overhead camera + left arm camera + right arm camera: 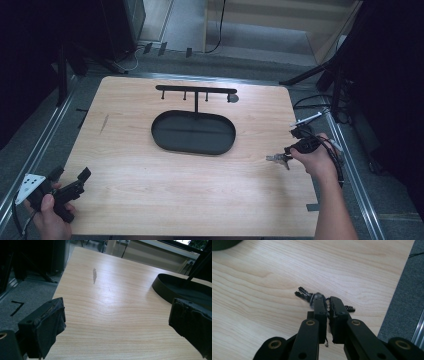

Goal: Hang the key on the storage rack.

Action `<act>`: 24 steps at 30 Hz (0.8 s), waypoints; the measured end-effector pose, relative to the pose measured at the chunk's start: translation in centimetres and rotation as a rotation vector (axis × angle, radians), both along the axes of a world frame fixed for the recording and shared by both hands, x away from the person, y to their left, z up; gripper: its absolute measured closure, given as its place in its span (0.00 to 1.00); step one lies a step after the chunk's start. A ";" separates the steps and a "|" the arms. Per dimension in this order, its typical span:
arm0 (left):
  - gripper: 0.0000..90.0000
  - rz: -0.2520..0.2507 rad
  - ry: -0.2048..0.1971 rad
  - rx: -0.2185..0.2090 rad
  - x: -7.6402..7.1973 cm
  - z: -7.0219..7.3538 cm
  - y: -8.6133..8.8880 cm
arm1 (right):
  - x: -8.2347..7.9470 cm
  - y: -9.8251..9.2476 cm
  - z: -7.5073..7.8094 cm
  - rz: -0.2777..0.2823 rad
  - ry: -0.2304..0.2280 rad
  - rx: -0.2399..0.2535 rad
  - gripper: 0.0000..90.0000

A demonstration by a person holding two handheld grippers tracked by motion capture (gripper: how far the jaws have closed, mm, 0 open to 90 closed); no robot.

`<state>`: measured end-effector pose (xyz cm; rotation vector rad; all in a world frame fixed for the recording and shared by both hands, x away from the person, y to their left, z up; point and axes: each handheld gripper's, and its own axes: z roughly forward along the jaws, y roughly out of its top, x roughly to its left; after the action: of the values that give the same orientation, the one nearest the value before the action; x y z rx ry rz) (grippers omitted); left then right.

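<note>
Fingers of the right gripper [329, 301] were recorded as drawn nearly together and clamped on a small bunch of dark metal keys on a ring [312, 296], with key blades projecting to either side of the tips. The bunch was noted at the right-hand part of the pale wooden counter [165, 180], near its edge, resting on or just above the surface; which of the two could not be told. In the high view the same keys [278, 159] were seen just ahead of the right gripper [289, 151].

Fingers of the left gripper [117, 322] were entered as wide apart, with nothing held between them, poised over the near left corner of the counter.

A black oval metal tray [194, 132] with an upright post and a crossbar carrying small hooks [196, 90] was listed at the centre rear, well apart from the keys.

Step judged in hand: the grasp on the keys, apparently just secured. Next move judged to call for a lift clear of the counter, carriage leftward and away to the stand, and the ring being presented squarely to one hook so that it could be caught.
</note>
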<state>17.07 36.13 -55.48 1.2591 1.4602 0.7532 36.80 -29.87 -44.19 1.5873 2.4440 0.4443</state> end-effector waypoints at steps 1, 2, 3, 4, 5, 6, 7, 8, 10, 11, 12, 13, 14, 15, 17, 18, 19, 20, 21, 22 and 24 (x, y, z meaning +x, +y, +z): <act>0.01 0.000 0.000 -0.001 0.0 0.0 0.0 | 0.1 0.3 0.4 -0.003 -0.004 0.003 0.95; 0.01 -0.001 -0.001 -0.002 0.0 0.0 0.0 | 0.3 0.7 1.0 -0.008 -0.009 0.003 0.95; 0.01 -0.002 0.000 -0.002 0.0 0.0 0.0 | 0.3 0.7 1.0 -0.008 -0.009 0.003 0.95; 0.01 -0.002 0.001 -0.003 0.0 0.0 0.0 | 0.5 1.3 1.7 -0.007 -0.012 -0.005 0.95; 0.01 -0.002 0.001 -0.003 0.0 0.0 0.0 | 0.5 1.3 1.7 -0.007 -0.012 -0.005 0.95; 0.01 -0.002 0.000 -0.003 0.0 0.0 0.0 | 0.5 1.4 1.9 -0.007 -0.011 -0.006 0.95; 0.01 -0.002 0.000 -0.003 0.0 0.0 0.0 | 0.7 1.8 2.4 -0.008 -0.012 -0.008 0.95; 0.01 -0.004 -0.001 -0.005 0.0 0.0 0.0 | 0.9 2.3 3.2 -0.013 -0.008 -0.012 0.95; 0.01 -0.004 0.000 -0.004 0.0 0.0 0.0 | 1.1 2.9 3.9 -0.010 -0.010 -0.017 0.95; 0.01 -0.004 0.000 -0.004 0.0 0.0 0.0 | 1.2 3.1 4.2 -0.012 -0.008 -0.019 0.95; 0.01 -0.005 0.001 -0.001 0.0 0.0 0.0 | 1.3 3.5 4.6 -0.009 -0.010 -0.020 0.95; 0.01 -0.005 0.001 -0.001 0.0 0.0 0.0 | 1.4 3.9 5.0 -0.008 -0.010 -0.018 0.95; 0.01 -0.005 0.001 -0.001 0.0 0.0 0.0 | 1.5 4.3 5.3 -0.002 -0.012 -0.016 0.95; 0.01 -0.005 0.001 -0.001 0.0 0.0 0.0 | 1.5 4.3 5.3 -0.002 -0.012 -0.016 0.95; 0.01 -0.005 0.001 -0.001 0.0 0.0 0.0 | 1.8 5.1 6.0 0.005 -0.011 -0.011 0.95; 0.01 -0.005 0.001 -0.002 0.0 0.0 0.0 | 2.0 6.0 6.8 0.012 -0.010 -0.014 0.95; 0.01 -0.005 0.001 -0.002 0.0 0.0 0.0 | 2.0 6.0 6.8 0.012 -0.010 -0.014 0.95; 0.01 -0.005 0.001 -0.001 0.0 0.0 0.0 | 2.3 6.8 7.4 0.018 -0.013 -0.016 0.95; 0.01 -0.005 0.001 -0.001 0.0 0.0 0.0 | 2.3 6.8 7.4 0.018 -0.013 -0.016 0.95; 0.01 -0.005 0.001 -0.001 0.0 0.0 0.0 | 2.4 7.3 7.8 0.023 -0.017 -0.014 0.95; 0.01 -0.004 0.001 0.000 0.0 0.0 0.0 | 2.8 8.9 8.9 0.043 -0.027 -0.006 0.95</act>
<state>17.11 36.10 -55.48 1.2624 1.4578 0.7502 39.60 -20.97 -35.30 1.5191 2.4606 0.4613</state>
